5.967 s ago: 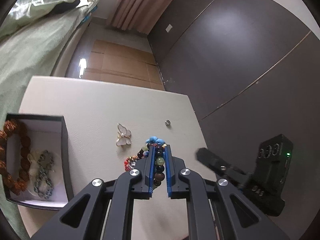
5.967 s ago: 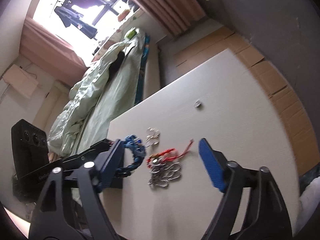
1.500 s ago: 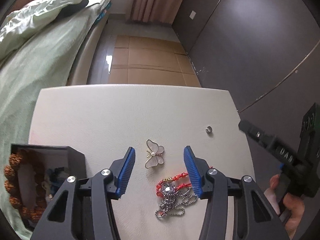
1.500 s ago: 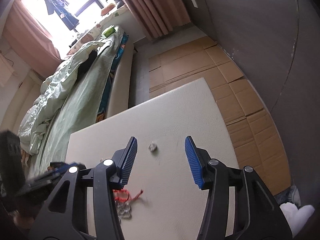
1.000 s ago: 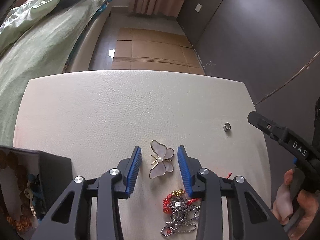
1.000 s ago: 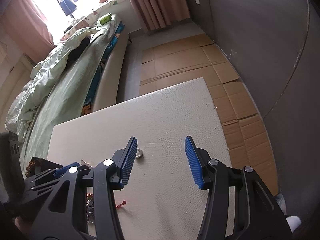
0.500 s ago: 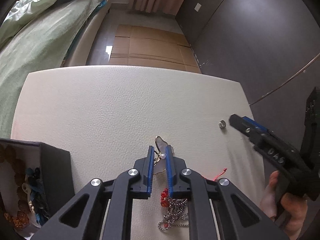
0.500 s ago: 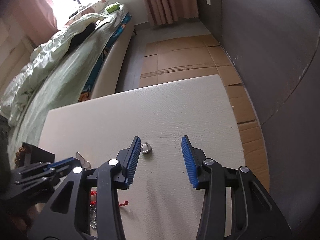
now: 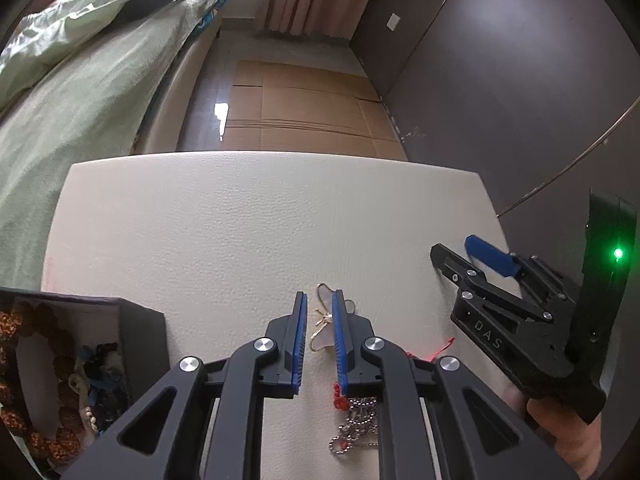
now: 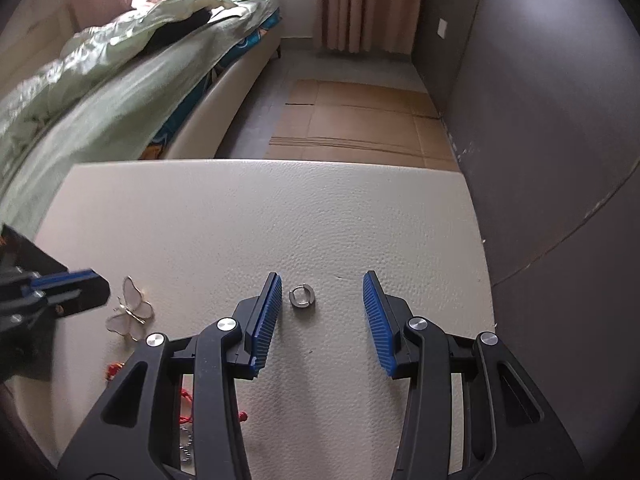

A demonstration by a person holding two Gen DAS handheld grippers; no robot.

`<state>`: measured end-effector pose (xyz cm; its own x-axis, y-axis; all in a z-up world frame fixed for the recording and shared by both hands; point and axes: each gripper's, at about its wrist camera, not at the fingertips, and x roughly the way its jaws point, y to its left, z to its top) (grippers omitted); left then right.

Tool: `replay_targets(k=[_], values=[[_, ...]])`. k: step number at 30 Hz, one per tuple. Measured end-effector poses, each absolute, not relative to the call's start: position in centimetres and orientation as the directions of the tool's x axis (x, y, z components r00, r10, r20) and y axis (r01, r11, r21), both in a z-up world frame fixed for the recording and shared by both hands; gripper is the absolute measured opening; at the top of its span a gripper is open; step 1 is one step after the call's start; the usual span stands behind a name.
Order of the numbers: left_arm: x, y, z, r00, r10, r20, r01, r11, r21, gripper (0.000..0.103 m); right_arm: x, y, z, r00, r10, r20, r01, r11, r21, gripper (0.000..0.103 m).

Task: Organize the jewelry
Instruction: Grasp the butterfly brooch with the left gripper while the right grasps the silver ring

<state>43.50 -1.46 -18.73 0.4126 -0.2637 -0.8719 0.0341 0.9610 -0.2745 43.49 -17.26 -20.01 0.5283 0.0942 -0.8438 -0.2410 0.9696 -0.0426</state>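
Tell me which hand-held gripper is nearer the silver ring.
Right. The right hand-held gripper is open with the silver ring between its fingers; the left hand-held gripper is off to the ring's left, closed on the butterfly brooch.

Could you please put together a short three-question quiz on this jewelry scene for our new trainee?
1. True or false: the left gripper has its fingers closed on the butterfly brooch.
2. What small item lies between the open fingers of the right gripper? A) silver ring B) red tassel C) bead bracelet
3. Fill in: the brown bead bracelet lies inside the black ____.

Key
1. True: the fingers pinch the brooch on the white table.
2. A: the silver ring sits nearer the left finger.
3. Box, at the table's left edge.
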Motion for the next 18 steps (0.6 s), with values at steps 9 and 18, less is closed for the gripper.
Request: replay_targets(k=[9, 18], values=[[42.9, -1.9, -19.8, 0.388, -0.272, -0.881, 0.037, 0.959, -0.28, 0.04, 42.9, -17.5, -20.0, 0.511, 0.144, -0.848, -0.283, 0.959, -0.008, 0.013], [42.3, -3.9, -20.6, 0.39, -0.182, -0.903, 0.104, 0.983, -0.153, 0.018, 42.9, -20.2, -18.8, 0.516, 0.167, -0.84, -0.219, 0.974, 0.059, 0.013]])
